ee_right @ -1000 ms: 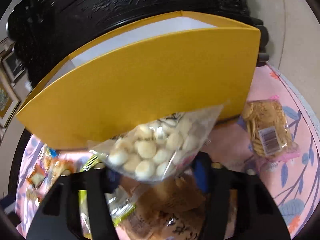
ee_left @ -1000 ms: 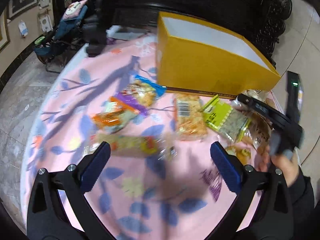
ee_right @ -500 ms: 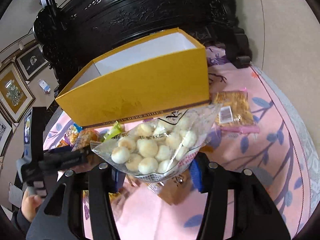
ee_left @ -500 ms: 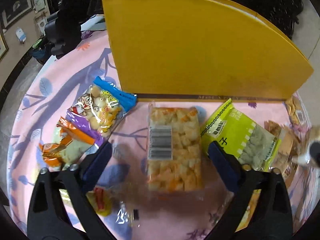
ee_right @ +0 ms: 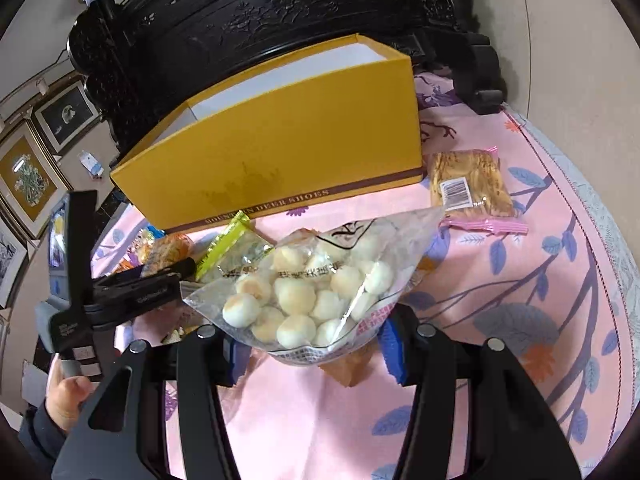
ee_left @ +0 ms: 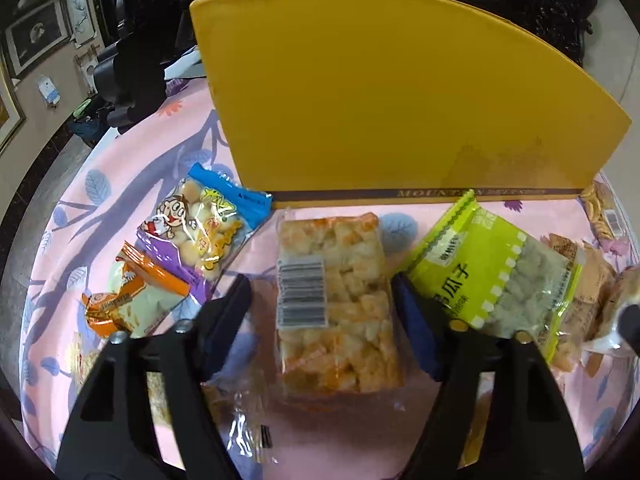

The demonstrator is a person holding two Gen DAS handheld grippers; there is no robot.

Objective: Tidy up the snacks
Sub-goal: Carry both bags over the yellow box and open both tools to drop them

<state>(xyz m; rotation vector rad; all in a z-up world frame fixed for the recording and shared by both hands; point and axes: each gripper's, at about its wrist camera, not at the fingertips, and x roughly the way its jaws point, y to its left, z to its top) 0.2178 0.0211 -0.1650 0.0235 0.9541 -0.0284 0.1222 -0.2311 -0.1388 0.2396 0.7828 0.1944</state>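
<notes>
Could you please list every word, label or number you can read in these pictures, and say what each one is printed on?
"MOUNTAIN DEER SHOES": brown band along the base of the yellow box, partly covered in both views.
"瓜子": green snack packet; its other characters are blurred.
Barcodes on the rice-crisp packet and the pink-edged biscuit packet: digits too small.
Print on the cartoon packet, the bag of white balls and the other hand-held gripper: illegible.

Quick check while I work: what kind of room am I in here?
Probably a home living or dining room: a round table under a pink leaf-print tablecloth, dark carved wooden furniture behind the yellow shoe box, and framed pictures on the wall.
</notes>
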